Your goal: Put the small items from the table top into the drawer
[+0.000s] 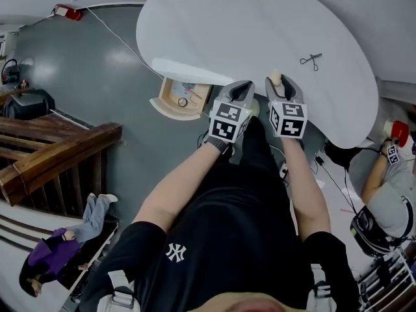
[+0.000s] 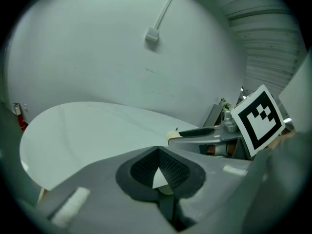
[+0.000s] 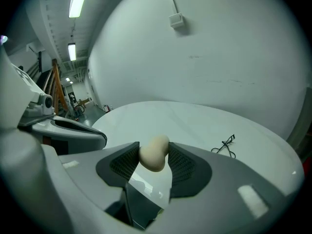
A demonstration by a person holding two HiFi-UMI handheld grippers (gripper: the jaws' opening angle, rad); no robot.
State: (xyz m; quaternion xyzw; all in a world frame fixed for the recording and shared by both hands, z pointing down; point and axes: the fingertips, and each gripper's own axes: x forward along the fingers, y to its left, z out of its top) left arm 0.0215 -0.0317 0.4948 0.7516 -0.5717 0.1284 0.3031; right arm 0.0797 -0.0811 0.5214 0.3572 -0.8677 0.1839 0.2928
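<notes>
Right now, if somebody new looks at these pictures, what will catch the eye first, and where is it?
Most striking is the pale egg-like lump gripped between the pads of the right gripper, at the near edge of the round white table. Under that edge, to the left, a wooden drawer stands open with small items inside. A small black tool lies alone on the table top, further right.

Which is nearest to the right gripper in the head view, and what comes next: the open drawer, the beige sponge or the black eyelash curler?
1. beige sponge: gripped between the jaws of the right gripper.
2. black eyelash curler: on the table top, up and to the right.
3. open drawer: off to the left, beyond the left gripper.
</notes>
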